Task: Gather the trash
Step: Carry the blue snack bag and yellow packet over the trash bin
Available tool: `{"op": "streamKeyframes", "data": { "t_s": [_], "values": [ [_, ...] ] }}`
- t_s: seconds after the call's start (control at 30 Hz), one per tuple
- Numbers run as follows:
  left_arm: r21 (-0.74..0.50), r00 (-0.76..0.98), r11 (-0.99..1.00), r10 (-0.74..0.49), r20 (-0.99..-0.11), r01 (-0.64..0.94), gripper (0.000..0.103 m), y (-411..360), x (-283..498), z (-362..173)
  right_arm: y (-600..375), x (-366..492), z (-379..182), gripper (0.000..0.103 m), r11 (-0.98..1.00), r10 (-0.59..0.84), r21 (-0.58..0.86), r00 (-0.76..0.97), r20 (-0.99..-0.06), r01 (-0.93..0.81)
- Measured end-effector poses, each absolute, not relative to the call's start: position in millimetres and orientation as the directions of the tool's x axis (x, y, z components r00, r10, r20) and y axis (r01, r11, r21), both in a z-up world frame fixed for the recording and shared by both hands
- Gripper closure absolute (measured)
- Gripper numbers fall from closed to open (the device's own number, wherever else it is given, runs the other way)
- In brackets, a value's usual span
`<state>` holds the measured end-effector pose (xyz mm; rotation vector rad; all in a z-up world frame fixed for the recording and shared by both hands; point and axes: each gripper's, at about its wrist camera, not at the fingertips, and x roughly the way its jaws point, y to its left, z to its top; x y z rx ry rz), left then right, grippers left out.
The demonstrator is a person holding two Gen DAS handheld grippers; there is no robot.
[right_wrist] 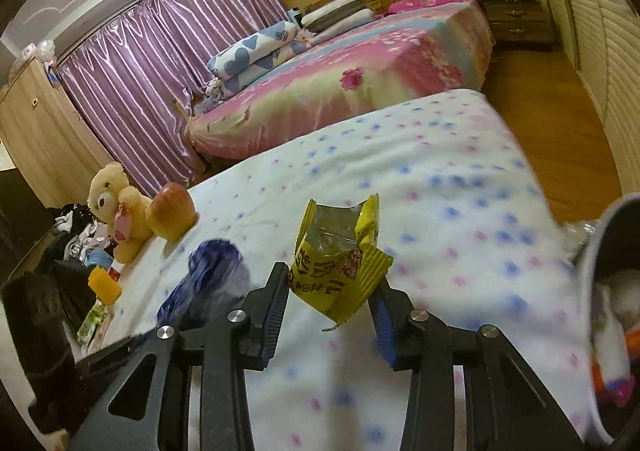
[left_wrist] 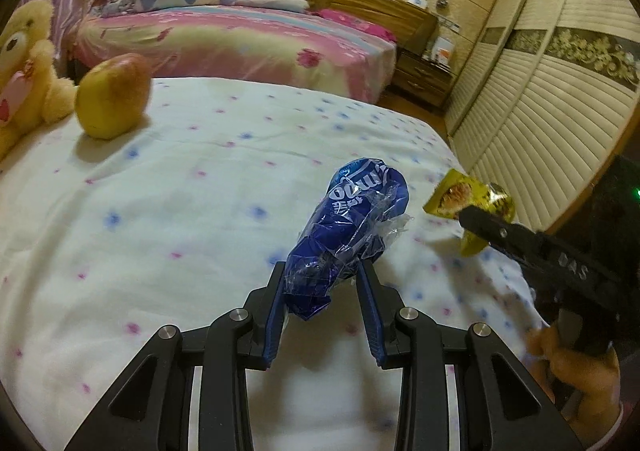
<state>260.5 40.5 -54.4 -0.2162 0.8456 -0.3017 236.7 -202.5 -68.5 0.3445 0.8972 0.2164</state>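
Observation:
My left gripper point(left_wrist: 323, 270) is shut on a crumpled blue plastic wrapper point(left_wrist: 352, 227) and holds it above the white dotted bedspread point(left_wrist: 200, 211). My right gripper point(right_wrist: 334, 278) is shut on a torn yellow snack packet point(right_wrist: 340, 259), held above the bedspread point(right_wrist: 440, 191). The yellow packet point(left_wrist: 468, 199) and the right gripper also show at the right of the left wrist view. The blue wrapper point(right_wrist: 212, 275) shows blurred at the left of the right wrist view. A bin point(right_wrist: 608, 311) with trash inside stands at the right edge, off the bed.
An apple point(left_wrist: 114, 95) and a yellow teddy bear point(left_wrist: 28, 67) sit on the far left of the bed. A second bed with pink covers point(left_wrist: 240, 39) lies behind. A wardrobe point(left_wrist: 540, 91) stands on the right. Clothes and clutter point(right_wrist: 80, 263) lie beside the bed.

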Motion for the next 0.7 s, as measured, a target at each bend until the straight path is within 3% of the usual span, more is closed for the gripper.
{"op": "streamKeyframes", "data": {
  "t_s": [0.7],
  "values": [
    [-0.306,0.559,0.899,-0.435,-0.706,0.314,0.070,-39.8,241.1,-57.5,-267.0,143.3,-50.9,0.063,0.926,0.240,0.373,0.660,-0.712,0.065]
  ]
}}
